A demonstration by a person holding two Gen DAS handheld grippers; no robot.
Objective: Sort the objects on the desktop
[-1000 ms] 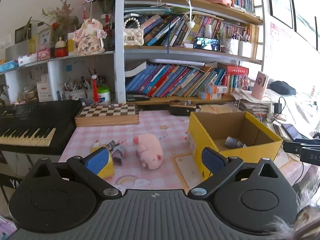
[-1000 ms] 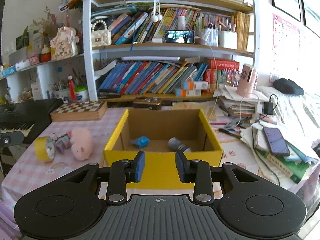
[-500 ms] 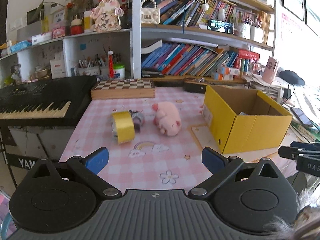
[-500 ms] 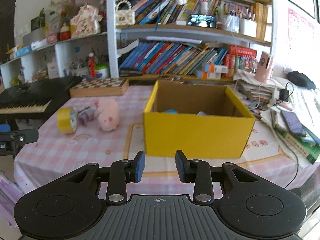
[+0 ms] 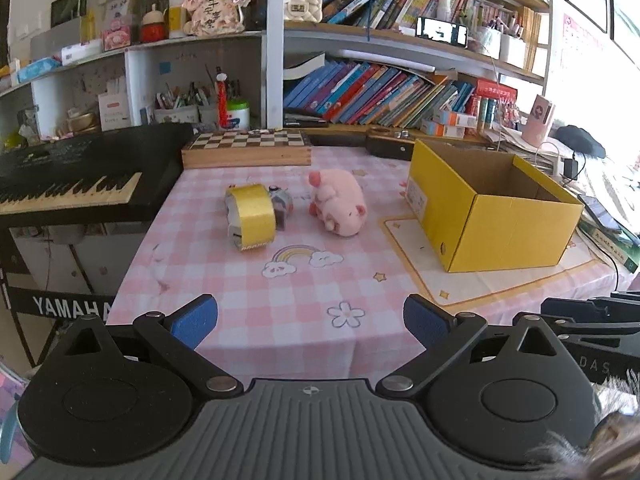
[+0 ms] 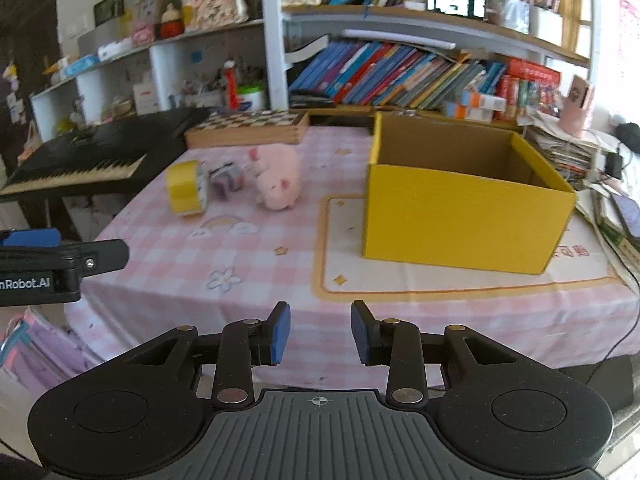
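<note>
At the far left a black electronic keyboard (image 5: 68, 176) with pale keys stands just beside the table (image 5: 248, 292), which wears a pink-and-white checked cloth printed with a rainbow and flowers. At the table's far edge lies a wooden chessboard box (image 5: 246, 148) with a checkered top.

Left of the table's middle a roll of yellow tape (image 5: 251, 216) stands on its edge. A small grey-and-purple object (image 5: 281, 204) sits touching the roll's right side; it is too small to tell what it is. Just to the right of that, apart from it, lies a pink plush pig (image 5: 340, 202) on the cloth, snout toward the near side.

Farther right an open yellow cardboard box (image 5: 512, 228) with a brown inside rests on a cream mat with an orange border (image 6: 440, 276). From these angles what the box holds cannot be seen.

The left gripper (image 5: 310, 318) hangs over the near table edge, its blue pads spread wide with nothing between them, well apart from the tape and the pig. The right gripper (image 6: 318, 332) sits off the near table edge in front of the box; its blue pads are drawn in to their narrowest, a small gap showing, and they pinch nothing.

Behind everything, white shelves (image 5: 276, 40) carry leaning rows of coloured books, pen pots and ornaments, and stacked papers lie at the far right.
</note>
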